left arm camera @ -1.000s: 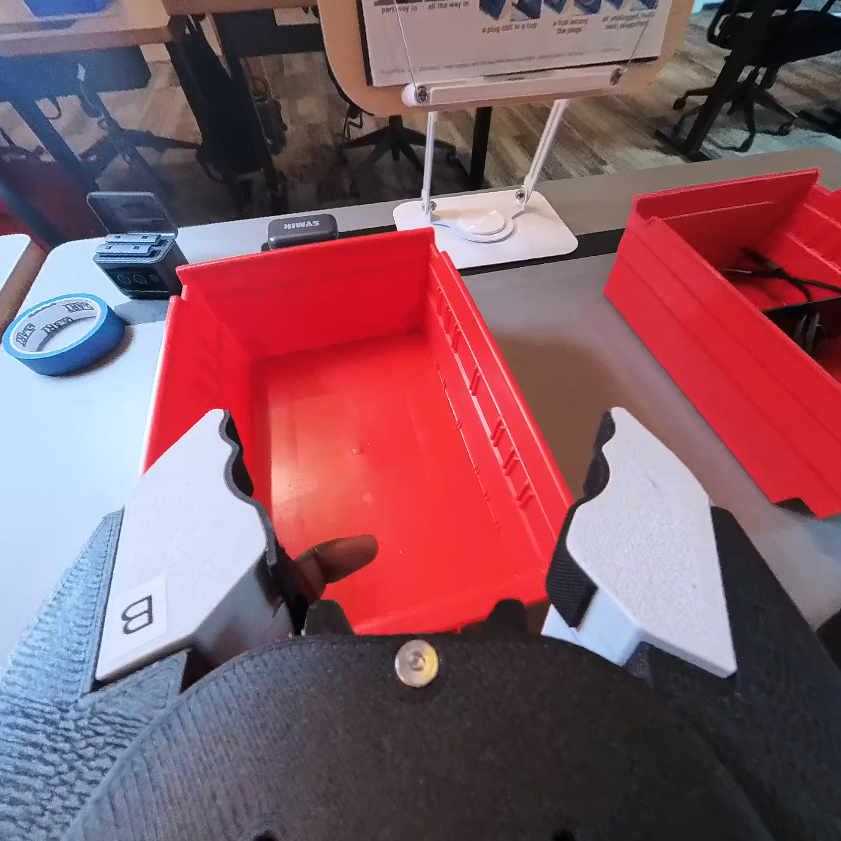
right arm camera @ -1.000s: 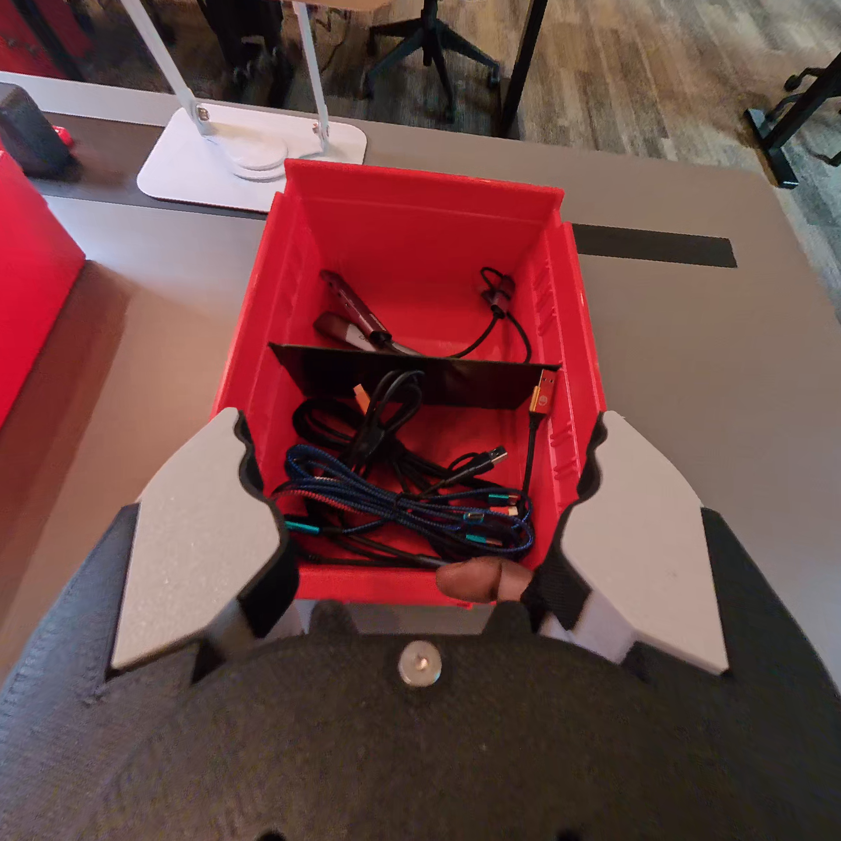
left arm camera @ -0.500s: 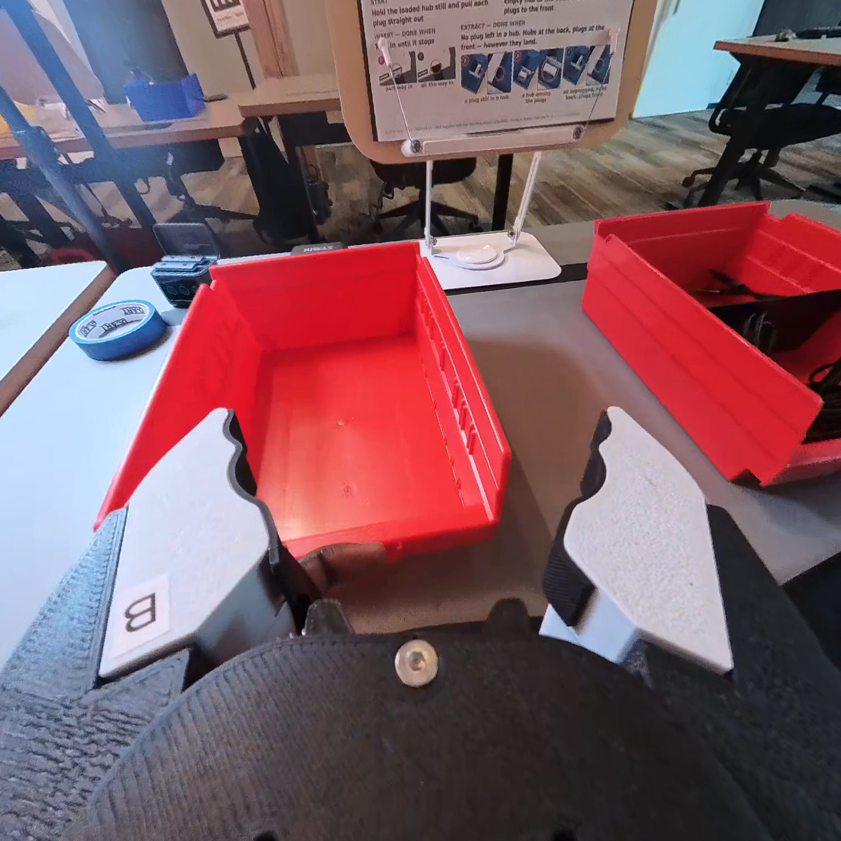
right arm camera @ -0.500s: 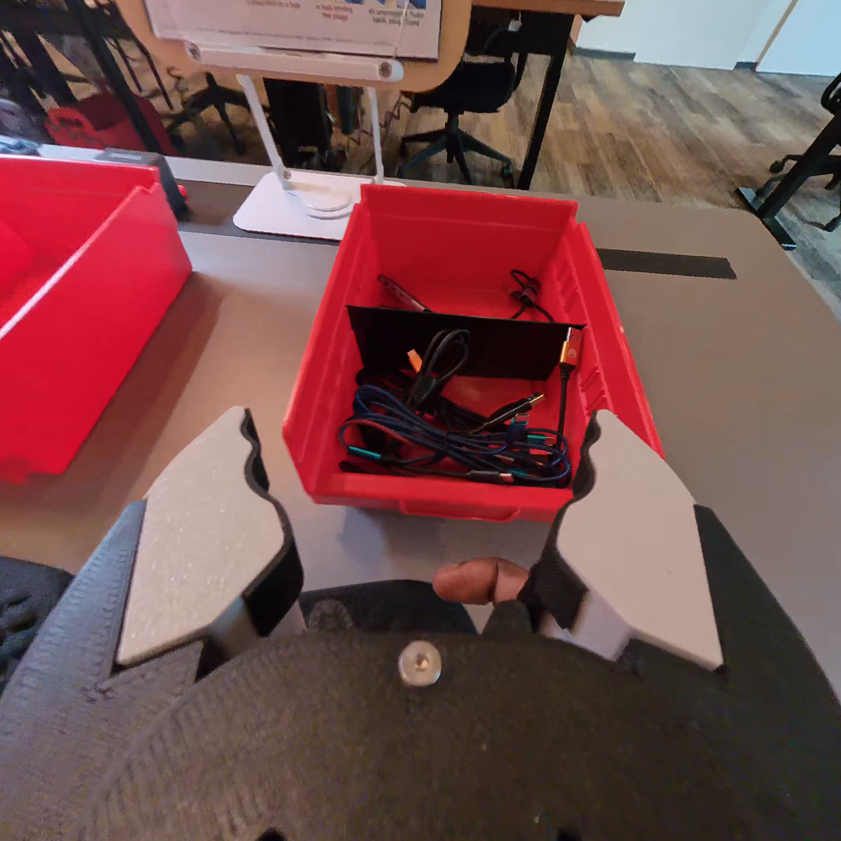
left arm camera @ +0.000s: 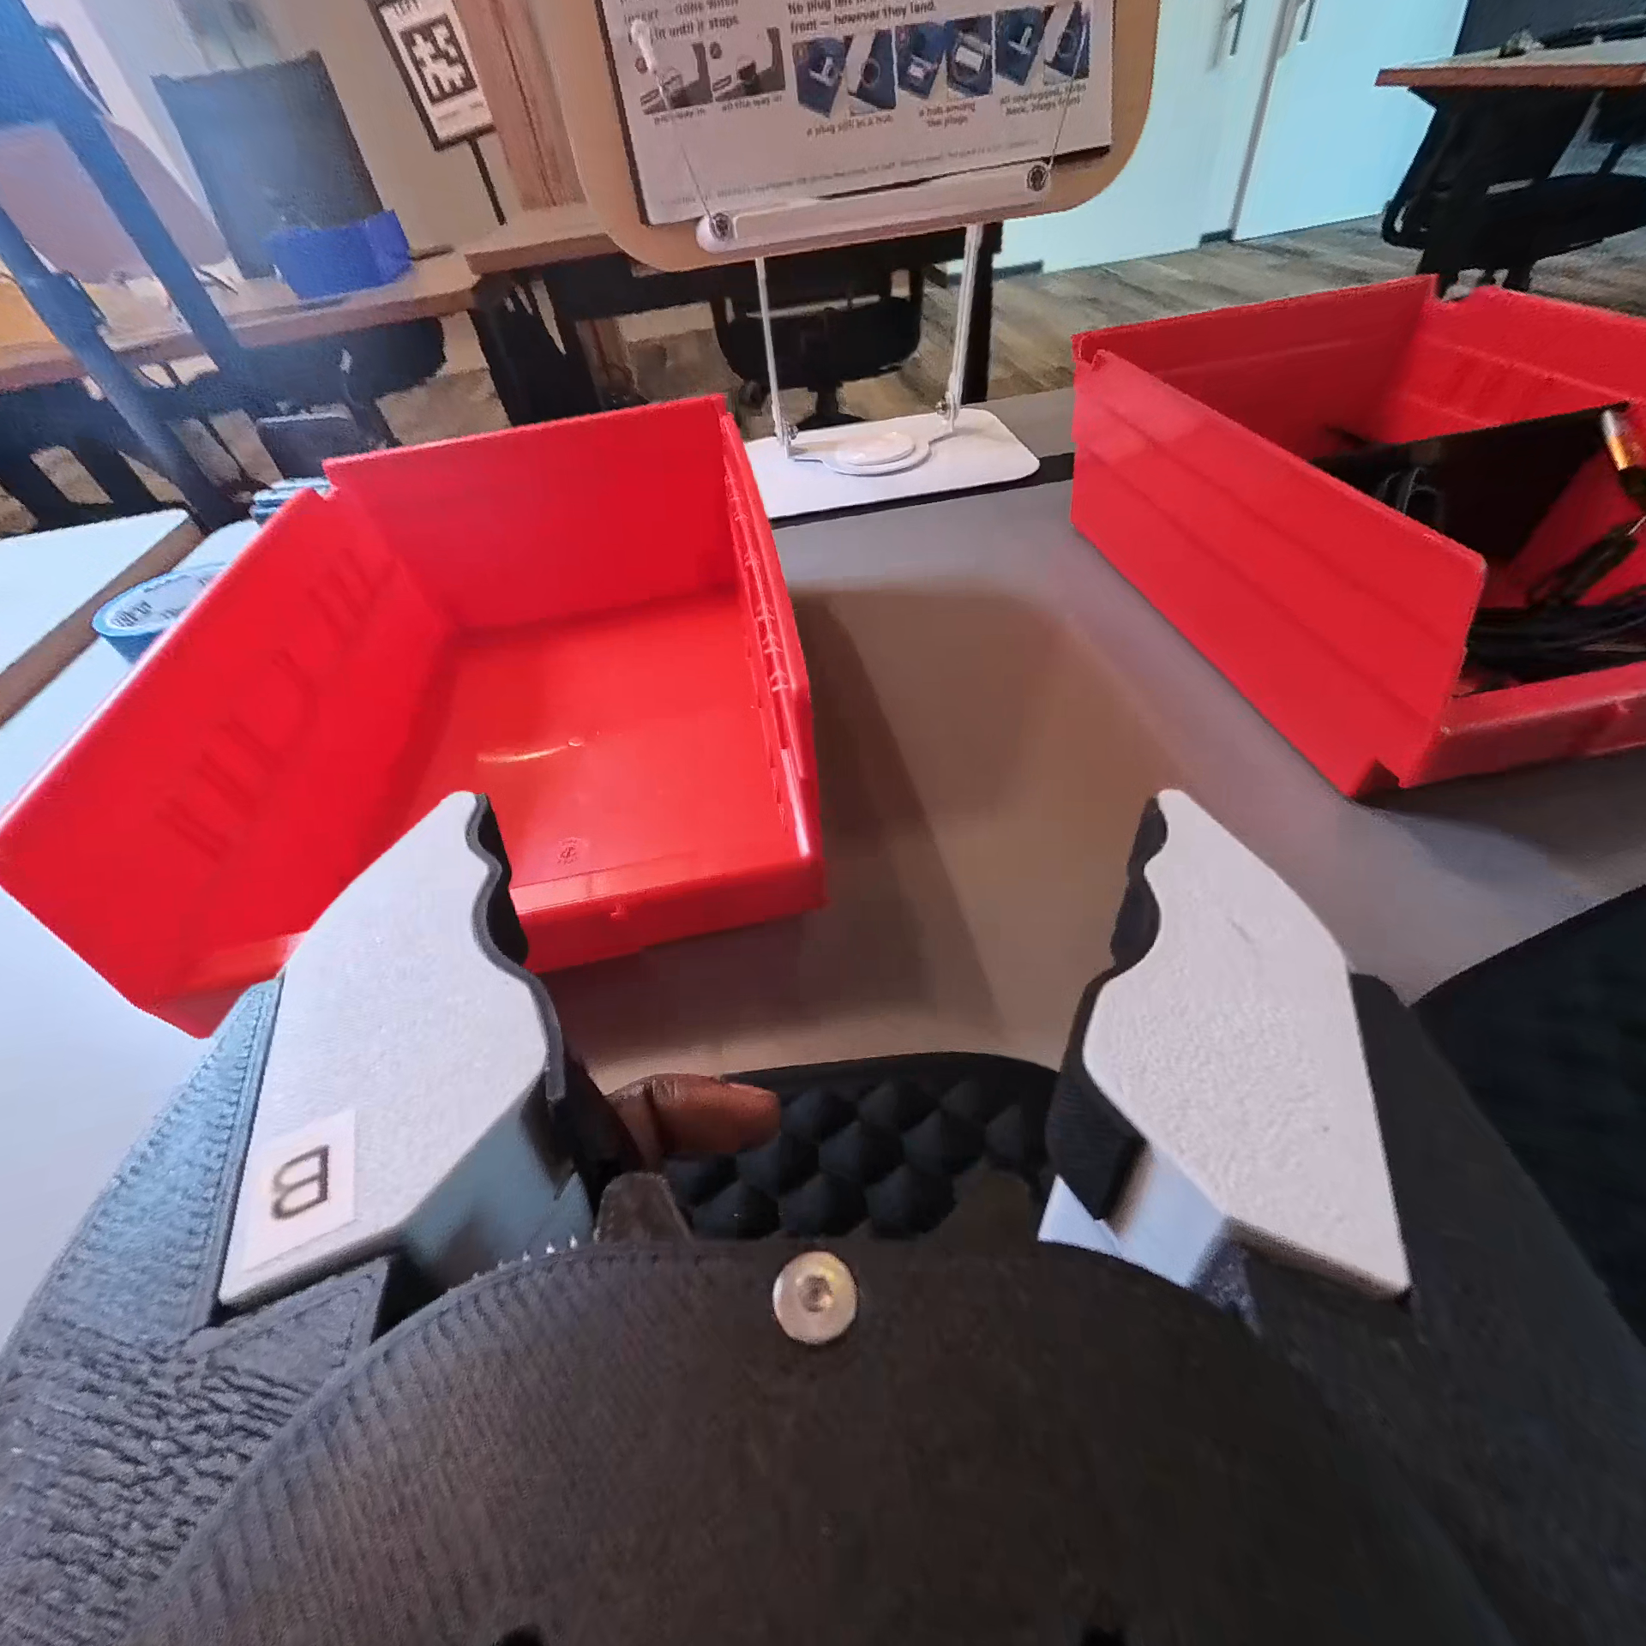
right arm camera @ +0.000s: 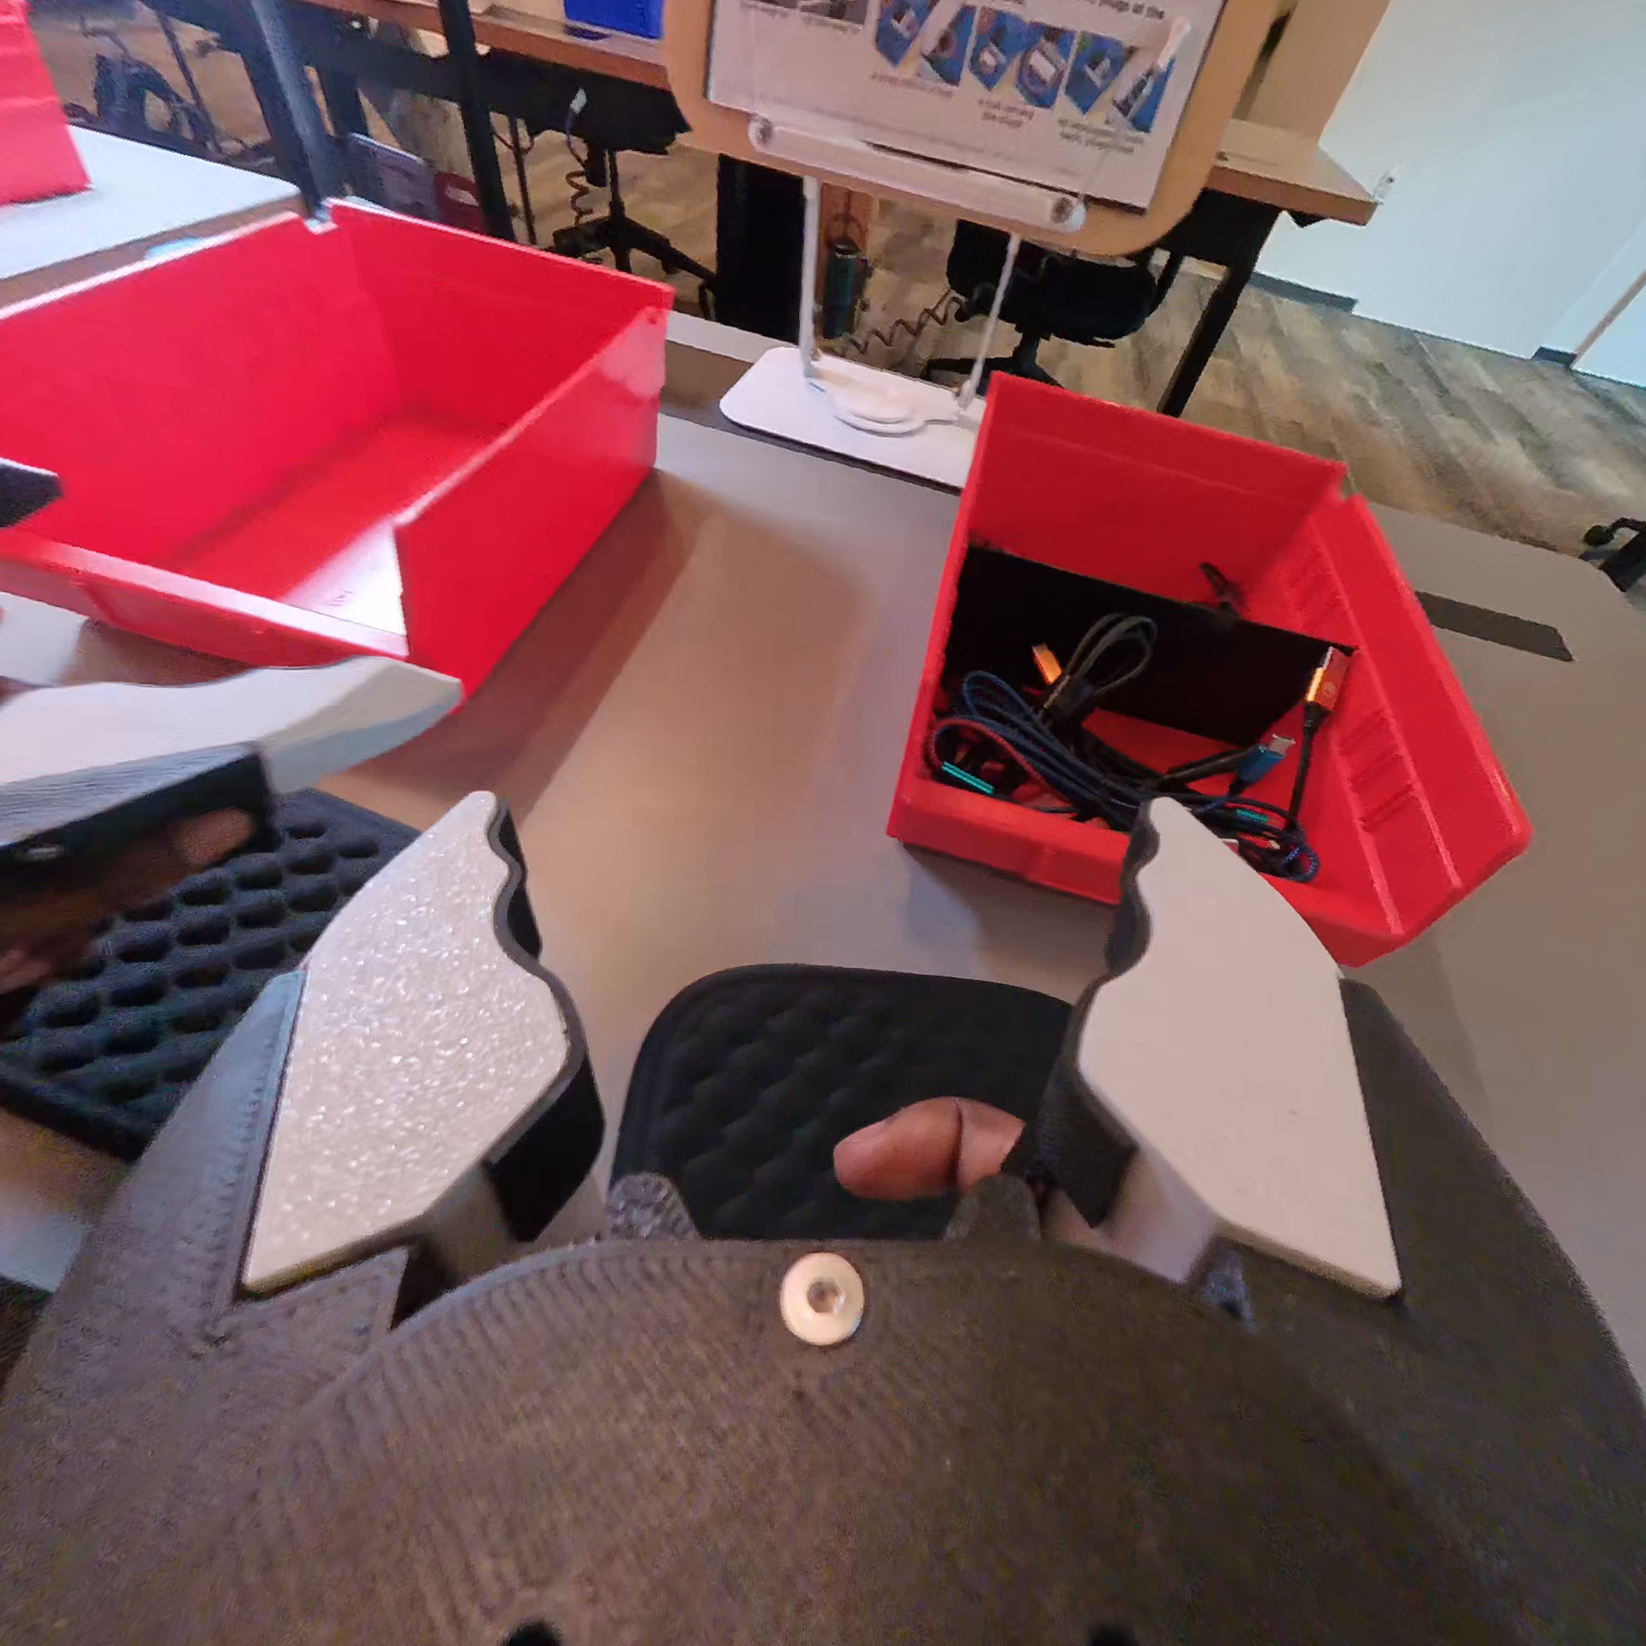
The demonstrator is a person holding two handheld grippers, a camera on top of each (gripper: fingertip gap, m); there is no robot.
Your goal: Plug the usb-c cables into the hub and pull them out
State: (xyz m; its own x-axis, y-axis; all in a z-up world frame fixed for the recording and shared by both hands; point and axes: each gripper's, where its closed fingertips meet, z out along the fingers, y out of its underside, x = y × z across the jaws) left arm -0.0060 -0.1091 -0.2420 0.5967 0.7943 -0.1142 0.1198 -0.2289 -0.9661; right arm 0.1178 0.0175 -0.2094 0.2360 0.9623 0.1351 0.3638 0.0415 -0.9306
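Note:
A red bin (right arm camera: 1389,802) at the right holds a tangle of blue and black cables (right arm camera: 1095,748) in front of a black divider (right arm camera: 1158,659); it also shows in the left wrist view (left arm camera: 1247,552). The hubs behind the divider are hidden. An empty red bin (left arm camera: 570,712) stands at the left, also seen in the right wrist view (right arm camera: 499,499). My left gripper (left arm camera: 819,855) is open and empty, near the table's front edge by the empty bin. My right gripper (right arm camera: 819,846) is open and empty, short of the cable bin. The left gripper (right arm camera: 223,712) shows at the right view's left edge.
A white stand (left arm camera: 891,454) holding an instruction board (left arm camera: 855,98) is at the back between the bins. A black foam mat (right arm camera: 802,1069) lies at the table's front edge. A blue tape roll (left arm camera: 142,615) sits left of the empty bin. Grey table (left arm camera: 980,757) lies between the bins.
Both grippers have pulled back and lowered away from their bins toward the table's front edge. The foam mat has come into view. Both stayed open and empty.

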